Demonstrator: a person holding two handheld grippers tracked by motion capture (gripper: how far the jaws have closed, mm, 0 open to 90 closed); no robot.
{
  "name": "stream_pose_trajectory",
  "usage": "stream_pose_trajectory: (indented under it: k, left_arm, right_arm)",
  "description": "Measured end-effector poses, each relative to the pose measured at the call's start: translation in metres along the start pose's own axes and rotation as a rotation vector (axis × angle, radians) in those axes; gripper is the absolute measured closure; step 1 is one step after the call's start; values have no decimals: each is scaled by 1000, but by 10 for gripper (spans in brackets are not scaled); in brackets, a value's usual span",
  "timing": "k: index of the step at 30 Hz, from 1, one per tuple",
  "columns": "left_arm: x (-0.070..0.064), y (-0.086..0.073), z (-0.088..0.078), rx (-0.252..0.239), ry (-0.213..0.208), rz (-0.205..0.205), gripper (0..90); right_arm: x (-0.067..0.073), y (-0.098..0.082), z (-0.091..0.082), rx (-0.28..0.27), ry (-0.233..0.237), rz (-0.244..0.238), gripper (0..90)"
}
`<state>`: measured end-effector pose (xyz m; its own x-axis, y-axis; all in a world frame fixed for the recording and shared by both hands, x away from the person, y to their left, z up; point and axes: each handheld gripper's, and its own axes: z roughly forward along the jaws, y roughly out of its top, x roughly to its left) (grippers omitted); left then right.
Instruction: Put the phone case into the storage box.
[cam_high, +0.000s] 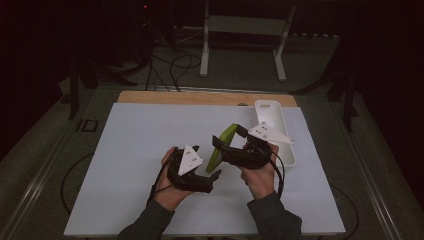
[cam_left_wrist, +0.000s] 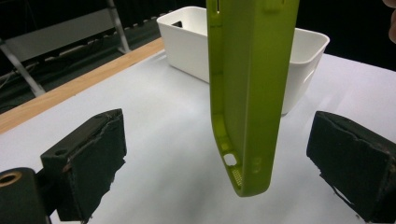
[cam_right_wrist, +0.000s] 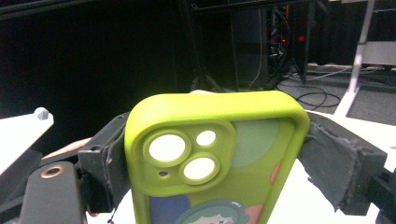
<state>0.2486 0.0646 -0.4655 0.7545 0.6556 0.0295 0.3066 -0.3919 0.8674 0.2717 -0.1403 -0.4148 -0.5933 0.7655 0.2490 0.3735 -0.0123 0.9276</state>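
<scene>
1. While the green case (cam_high: 222, 146) was held up over the white sheet (cam_high: 135, 150), it was clamped by the right gripper (cam_high: 231, 141) at its camera end, both pads pressed on its long edges, as seen in the right gripper view (cam_right_wrist: 217, 163).
2. The case was seen tilted in the high view, top end toward the far side, lower end down near the left gripper (cam_high: 212, 176).
3. The left gripper (cam_left_wrist: 217, 163) was found wide apart: in its own view the case (cam_left_wrist: 247, 93) hung edge-on between the two pads (cam_left_wrist: 100, 154), with clear gaps on both sides and no contact.
4. The port end of the case was pointed down, off the sheet (cam_left_wrist: 163, 140).
5. A white bin (cam_high: 275, 130) was placed at the far right of the sheet, just behind the right gripper; in the left gripper view it (cam_left_wrist: 187, 42) was seen behind the case.
6. A wooden strip (cam_high: 200, 97) was seen along the far edge of the sheet.
7. Each gripper was held in one hand, forearms entering from the near edge.
</scene>
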Motion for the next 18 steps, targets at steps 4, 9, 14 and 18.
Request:
stream_pose_trajectory:
  k: [4,9,14,18]
  left_arm:
    - [1,0,-1,-1,5,-2,48]
    - [3,0,-2,1,7,-4,45]
    - [5,-1,-4,-2,10,-6,43]
    - [8,-2,-7,3,16,-8,42]
  right_arm:
    - [1,0,0,3,-12,-6,169]
    - [1,0,1,8,-22,-11,169]
    - [0,1,1,9,-29,-14,169]
    - [0,1,1,8,-33,-15,169]
